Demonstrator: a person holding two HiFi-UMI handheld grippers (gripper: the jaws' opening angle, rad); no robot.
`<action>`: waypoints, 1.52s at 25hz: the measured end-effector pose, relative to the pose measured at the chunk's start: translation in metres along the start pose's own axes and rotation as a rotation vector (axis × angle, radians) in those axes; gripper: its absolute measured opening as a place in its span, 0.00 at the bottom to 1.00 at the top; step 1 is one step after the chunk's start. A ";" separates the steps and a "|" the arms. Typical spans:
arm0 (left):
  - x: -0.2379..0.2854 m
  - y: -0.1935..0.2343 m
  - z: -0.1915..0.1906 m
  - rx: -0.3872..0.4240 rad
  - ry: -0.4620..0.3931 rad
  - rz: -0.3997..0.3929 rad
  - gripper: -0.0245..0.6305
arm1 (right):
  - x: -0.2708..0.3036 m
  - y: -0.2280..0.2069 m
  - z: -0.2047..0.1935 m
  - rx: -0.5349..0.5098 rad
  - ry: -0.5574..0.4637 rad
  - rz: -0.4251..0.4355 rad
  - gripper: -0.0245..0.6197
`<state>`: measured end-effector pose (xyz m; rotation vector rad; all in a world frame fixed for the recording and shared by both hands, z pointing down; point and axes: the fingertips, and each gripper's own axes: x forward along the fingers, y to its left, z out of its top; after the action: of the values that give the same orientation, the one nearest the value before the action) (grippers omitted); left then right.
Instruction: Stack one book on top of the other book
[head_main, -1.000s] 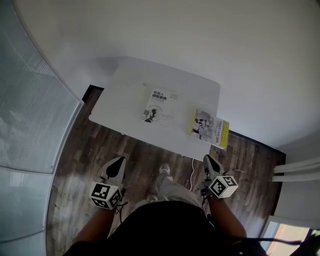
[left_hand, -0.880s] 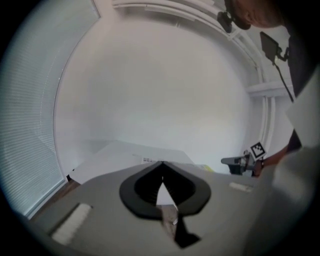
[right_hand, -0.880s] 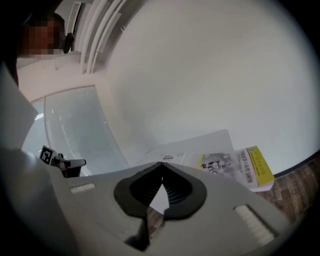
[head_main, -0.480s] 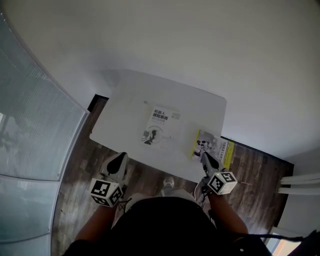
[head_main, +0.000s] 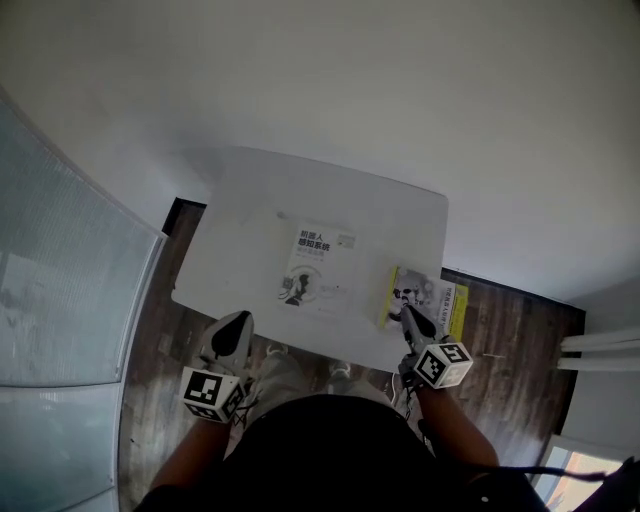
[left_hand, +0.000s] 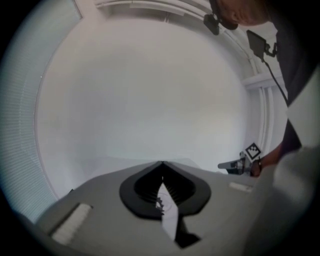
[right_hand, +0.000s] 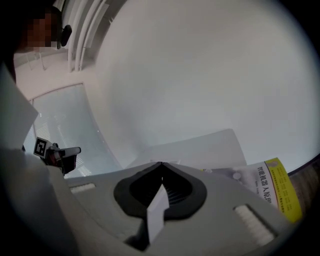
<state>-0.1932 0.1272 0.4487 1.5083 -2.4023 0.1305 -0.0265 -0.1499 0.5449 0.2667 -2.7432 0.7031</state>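
Head view: white book (head_main: 318, 266) lies flat mid-table (head_main: 250, 200), ahead and to the right of left claw (head_main: 238, 325), well apart. Yellow-edged book (head_main: 432, 297) lies just ahead of right claw (head_main: 409, 315), tip over its near edge; contact unclear. Right gripper view: jaws pressed together, empty, the yellow-edged book low to their right. Left gripper view: jaws together, empty; right claw off to the right, neither book visible. Wood floor (head_main: 160, 330) lies beneath left claw.
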 end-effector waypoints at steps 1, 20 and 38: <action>0.006 0.003 0.000 -0.004 0.012 -0.022 0.04 | 0.000 0.002 0.002 0.007 -0.008 -0.020 0.04; 0.115 0.001 0.030 0.101 0.067 -0.646 0.04 | -0.050 0.040 -0.020 0.183 -0.208 -0.515 0.04; 0.151 -0.088 0.042 0.214 0.085 -0.825 0.04 | -0.113 -0.023 -0.052 0.269 -0.287 -0.700 0.04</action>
<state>-0.1839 -0.0520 0.4465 2.3927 -1.5642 0.2599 0.0978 -0.1327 0.5611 1.3923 -2.5060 0.8592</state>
